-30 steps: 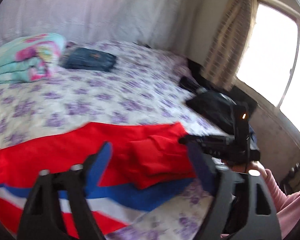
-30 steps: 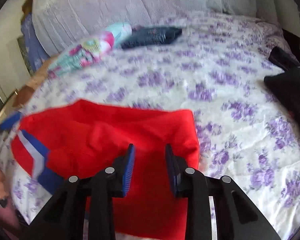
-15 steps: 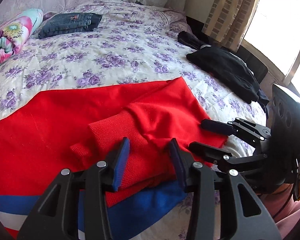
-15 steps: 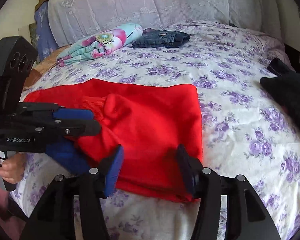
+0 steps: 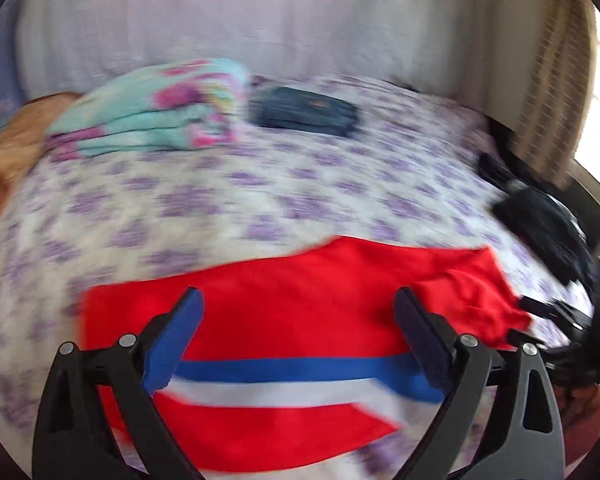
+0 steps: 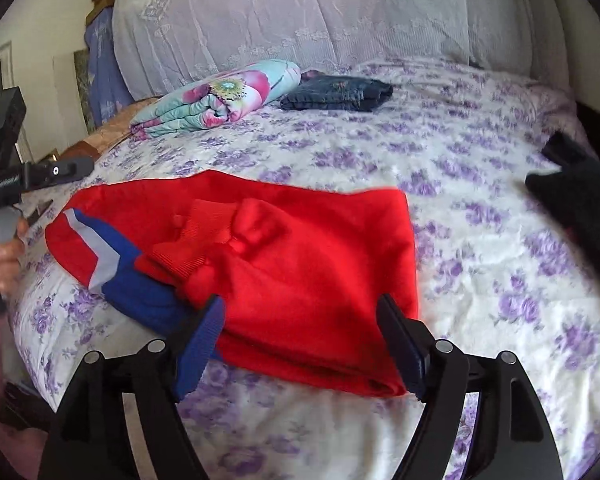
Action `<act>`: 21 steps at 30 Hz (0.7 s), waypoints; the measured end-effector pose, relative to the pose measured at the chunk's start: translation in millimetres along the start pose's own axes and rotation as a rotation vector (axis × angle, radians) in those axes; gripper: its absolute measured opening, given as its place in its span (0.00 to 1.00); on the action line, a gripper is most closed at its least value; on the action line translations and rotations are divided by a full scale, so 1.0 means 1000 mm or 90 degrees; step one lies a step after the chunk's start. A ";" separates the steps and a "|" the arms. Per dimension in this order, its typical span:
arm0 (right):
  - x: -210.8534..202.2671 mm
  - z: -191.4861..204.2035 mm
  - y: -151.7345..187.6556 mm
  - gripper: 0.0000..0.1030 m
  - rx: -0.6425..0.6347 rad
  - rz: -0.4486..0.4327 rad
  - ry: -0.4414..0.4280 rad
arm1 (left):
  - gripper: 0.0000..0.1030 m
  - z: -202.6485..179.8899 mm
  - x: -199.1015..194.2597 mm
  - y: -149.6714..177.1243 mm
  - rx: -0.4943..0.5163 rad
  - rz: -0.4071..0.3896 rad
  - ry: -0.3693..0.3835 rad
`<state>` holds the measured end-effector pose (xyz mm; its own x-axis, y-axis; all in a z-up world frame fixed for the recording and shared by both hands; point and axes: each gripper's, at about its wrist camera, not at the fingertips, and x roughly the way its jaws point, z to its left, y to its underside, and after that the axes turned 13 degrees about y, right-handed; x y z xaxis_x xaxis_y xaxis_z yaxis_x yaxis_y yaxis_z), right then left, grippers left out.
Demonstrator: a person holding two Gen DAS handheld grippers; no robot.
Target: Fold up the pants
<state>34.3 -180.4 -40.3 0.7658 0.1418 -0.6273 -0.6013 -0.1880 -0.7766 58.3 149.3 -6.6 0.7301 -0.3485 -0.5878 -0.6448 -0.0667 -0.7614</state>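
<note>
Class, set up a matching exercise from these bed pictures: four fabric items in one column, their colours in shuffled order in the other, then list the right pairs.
Items:
1. pants
2. folded jeans
3. rolled blanket
4. bedsheet

Colours:
A. dark blue denim
B. white with purple flowers
C. red with a blue and white stripe
D. turquoise with pink flowers

Pairs: 1-C, 2-A, 3-D, 4-B
</note>
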 end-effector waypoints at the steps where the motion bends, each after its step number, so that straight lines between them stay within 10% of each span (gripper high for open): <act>1: -0.006 0.009 -0.006 0.76 -0.007 -0.018 -0.009 | 0.91 0.017 -0.010 0.001 -0.025 -0.006 -0.029; 9: -0.028 0.167 -0.045 0.83 -0.233 -0.105 -0.160 | 0.91 0.109 -0.063 0.029 -0.188 -0.041 -0.110; 21: 0.019 0.331 -0.025 0.75 -0.598 -0.137 0.004 | 0.91 0.162 -0.094 0.062 -0.242 -0.025 -0.089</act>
<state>-11.6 148.9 -52.5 0.8412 0.2600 -0.4740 -0.0210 -0.8604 -0.5092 -14.0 329.2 -42.8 0.7625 -0.2096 -0.6121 -0.6345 -0.4268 -0.6444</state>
